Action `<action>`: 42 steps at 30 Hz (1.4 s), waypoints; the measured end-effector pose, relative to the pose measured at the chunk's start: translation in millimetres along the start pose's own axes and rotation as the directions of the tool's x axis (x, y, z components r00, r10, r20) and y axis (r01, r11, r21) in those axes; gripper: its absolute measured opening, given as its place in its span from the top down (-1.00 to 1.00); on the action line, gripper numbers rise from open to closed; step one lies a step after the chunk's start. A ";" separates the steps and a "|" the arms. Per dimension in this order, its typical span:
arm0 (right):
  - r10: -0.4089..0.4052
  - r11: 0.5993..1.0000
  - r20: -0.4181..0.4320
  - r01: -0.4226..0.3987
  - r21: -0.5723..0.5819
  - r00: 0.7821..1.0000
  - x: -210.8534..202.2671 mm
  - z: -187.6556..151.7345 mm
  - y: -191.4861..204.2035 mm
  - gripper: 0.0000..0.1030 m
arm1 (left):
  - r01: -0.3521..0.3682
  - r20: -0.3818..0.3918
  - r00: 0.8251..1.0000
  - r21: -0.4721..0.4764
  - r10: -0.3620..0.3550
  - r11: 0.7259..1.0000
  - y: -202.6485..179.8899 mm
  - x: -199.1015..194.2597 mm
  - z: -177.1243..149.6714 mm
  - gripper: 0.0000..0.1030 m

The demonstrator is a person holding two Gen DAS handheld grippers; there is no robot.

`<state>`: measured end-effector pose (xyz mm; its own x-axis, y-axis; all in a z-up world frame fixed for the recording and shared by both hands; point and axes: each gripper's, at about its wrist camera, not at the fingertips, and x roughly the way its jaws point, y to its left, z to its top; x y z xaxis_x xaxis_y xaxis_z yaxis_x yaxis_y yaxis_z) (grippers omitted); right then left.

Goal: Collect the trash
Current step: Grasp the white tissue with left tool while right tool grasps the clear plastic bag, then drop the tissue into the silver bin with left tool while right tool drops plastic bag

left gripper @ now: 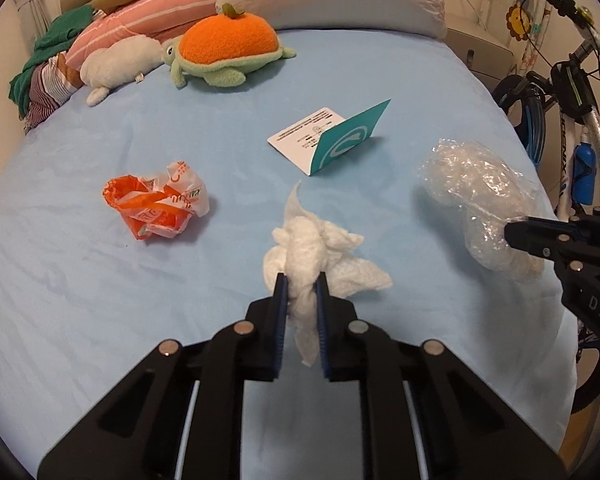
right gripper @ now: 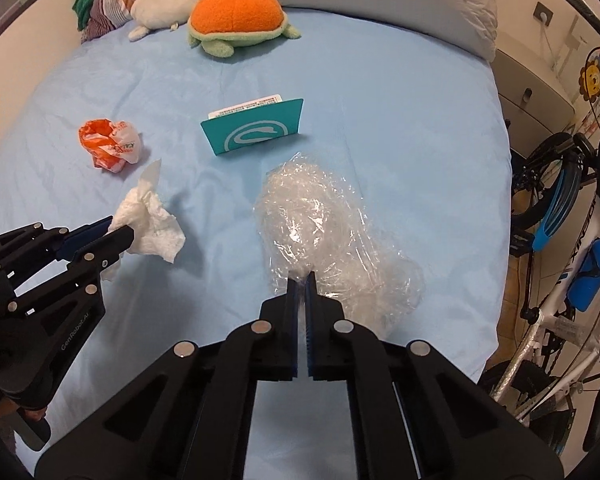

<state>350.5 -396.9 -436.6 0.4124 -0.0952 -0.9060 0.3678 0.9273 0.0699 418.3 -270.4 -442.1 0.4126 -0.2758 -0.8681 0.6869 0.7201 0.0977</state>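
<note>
We've got the left gripper [left gripper: 302, 280] clamped on the tissue [left gripper: 320, 252], right gripper [right gripper: 302, 278] pinching the plastic wrap [right gripper: 320, 232]; keep both squeezed, lift slow.

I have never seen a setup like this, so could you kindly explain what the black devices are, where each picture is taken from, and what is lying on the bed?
The black devices are two-finger grippers, one held in each of a person's hands; there is no robot arm. Each carries a fisheye camera looking forward along its fingers, so one picture comes from the left hand and the other from the right.

The left gripper is shut on a crumpled white tissue. The right gripper is shut on a crumpled clear plastic bag. Each gripper also appears at the edge of the other's picture.

On the blue bed sheet an orange-and-white wrapper and a folded teal card still lie loose. At the far end are an orange turtle plush, a white plush, pillows and some clothes. A bicycle stands beside the bed.
</note>
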 end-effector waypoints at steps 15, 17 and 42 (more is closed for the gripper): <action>0.009 0.979 0.042 -0.017 0.203 0.999 -103.4 -102.0 -62.0 0.96 | 0.055 0.003 0.998 0.108 -0.056 0.993 -62.2 -77.3 -38.3 0.72; -0.012 0.968 0.017 0.007 0.251 1.000 -116.6 -132.6 -79.2 0.96 | 0.075 -0.008 0.997 0.123 -0.074 0.990 -75.0 -86.0 -45.9 0.72; 0.010 0.784 -0.231 0.136 0.606 0.973 -145.7 -400.7 -196.0 0.82 | 0.407 -0.245 0.912 0.446 -0.329 0.797 -317.6 -136.8 -182.6 0.72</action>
<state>-115.6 -419.7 -485.5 0.2120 0.0003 -0.9773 0.8496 0.4942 0.1844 34.4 -345.1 -443.3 0.0038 -0.3324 -0.9431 0.9823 0.1778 -0.0587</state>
